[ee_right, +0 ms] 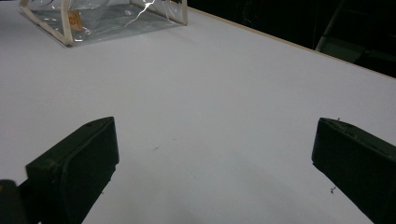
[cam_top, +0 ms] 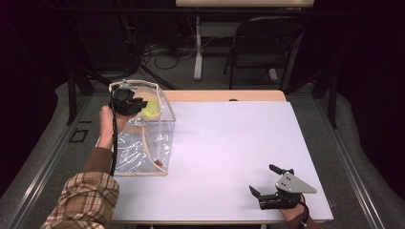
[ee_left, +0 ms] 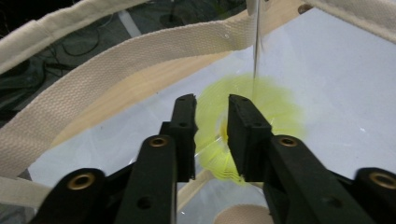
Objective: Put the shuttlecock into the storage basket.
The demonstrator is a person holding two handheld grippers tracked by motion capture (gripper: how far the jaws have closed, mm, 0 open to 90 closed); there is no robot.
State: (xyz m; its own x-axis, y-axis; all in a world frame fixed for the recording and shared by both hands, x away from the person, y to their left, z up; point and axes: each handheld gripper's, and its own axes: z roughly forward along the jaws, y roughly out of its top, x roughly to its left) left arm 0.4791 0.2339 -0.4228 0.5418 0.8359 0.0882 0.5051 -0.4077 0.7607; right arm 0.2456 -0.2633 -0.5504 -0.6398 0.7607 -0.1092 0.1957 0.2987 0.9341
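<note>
Over the mouth of the clear bag (cam_top: 143,138), the left hand-held gripper (ee_left: 212,105) pinches a yellow ring-shaped thing (ee_left: 261,105), jaws nearly closed, held high probably to drop it inside. Near the table (cam_top: 229,143) edge, the right hand-held gripper (cam_top: 270,179) rests wide open and empty, out of the way.

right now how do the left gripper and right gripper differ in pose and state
The left gripper is raised over the open top of the clear bag, jaws narrowed around a yellow object; the right gripper sits low at the table's near edge, jaws wide apart with nothing between them. Both are black, two-jawed and hand-held.
</note>
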